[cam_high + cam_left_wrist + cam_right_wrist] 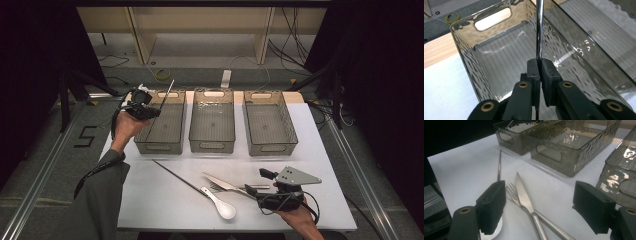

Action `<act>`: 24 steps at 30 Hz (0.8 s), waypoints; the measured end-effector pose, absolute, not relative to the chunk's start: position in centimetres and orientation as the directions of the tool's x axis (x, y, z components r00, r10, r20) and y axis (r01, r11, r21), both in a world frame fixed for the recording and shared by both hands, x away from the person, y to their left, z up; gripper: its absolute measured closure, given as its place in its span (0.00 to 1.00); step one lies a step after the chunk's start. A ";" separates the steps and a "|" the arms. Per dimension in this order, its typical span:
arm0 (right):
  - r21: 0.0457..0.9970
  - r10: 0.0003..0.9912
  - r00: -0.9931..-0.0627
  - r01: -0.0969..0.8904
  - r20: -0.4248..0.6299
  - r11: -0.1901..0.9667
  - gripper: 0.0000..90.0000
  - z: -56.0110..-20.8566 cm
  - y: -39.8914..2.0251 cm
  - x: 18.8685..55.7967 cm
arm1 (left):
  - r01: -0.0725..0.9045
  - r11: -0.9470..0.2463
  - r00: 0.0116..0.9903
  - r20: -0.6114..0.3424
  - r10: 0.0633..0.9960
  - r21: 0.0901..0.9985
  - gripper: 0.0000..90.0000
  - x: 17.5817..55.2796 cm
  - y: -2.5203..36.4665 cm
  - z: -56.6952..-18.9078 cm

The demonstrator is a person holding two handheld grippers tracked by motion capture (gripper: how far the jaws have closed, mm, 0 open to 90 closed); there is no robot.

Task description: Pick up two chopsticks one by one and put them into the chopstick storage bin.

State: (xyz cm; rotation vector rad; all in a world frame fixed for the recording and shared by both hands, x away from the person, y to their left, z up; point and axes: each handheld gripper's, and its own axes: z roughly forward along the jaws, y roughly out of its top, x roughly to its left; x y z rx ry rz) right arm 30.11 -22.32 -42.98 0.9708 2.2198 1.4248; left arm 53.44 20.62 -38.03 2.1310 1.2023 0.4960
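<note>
My left gripper (155,112) hangs over the near left corner of the left smoky plastic bin (161,142), shut on a thin metal chopstick (167,94) that points up and away. In the left gripper view the chopstick (539,30) rises straight from the closed pads (533,72) above the bin's ribbed floor (499,65). My right gripper (259,181) rests open near the table's front right. Between its wide jaws lie a knife (524,195) and a fork (511,190), untouched. A second chopstick (177,175) and a white spoon (220,205) lie just left of them.
Three smoky bins stand in a row at the back of the white table (310,150): the middle bin (212,142) and the right bin (272,145) hold nothing. Beyond the table are a wooden frame and cables on the floor.
</note>
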 end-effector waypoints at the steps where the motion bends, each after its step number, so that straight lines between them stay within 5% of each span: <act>1: 0.892 0.697 -0.713 0.366 0.084 0.267 0.31 -43.0 -22.3 30.1 | 0.622 -0.385 0.513 0.017 0.858 0.682 0.94 53.5 20.6 -38.2; 8: 0.891 0.697 -0.712 0.366 0.082 0.270 0.31 -43.0 -22.3 30.1 | 0.639 -0.380 0.497 0.018 0.868 0.669 0.92 53.6 20.6 -39.2; 12: 0.890 0.698 -0.711 0.365 0.079 0.271 0.31 -43.0 -22.3 30.1 | 0.650 -0.360 0.485 0.000 0.875 0.669 0.72 53.6 20.9 -39.1; 16: 0.892 0.699 -0.711 0.361 0.074 0.273 0.31 -42.9 -22.3 30.1 | 0.681 -0.253 0.469 -0.145 0.871 0.687 0.50 53.0 21.1 -38.8; 24: 0.891 0.702 -0.710 0.355 0.061 0.282 0.31 -43.0 -22.3 30.0 | 0.590 -0.377 0.624 -0.107 0.774 0.714 0.33 49.2 20.2 -38.0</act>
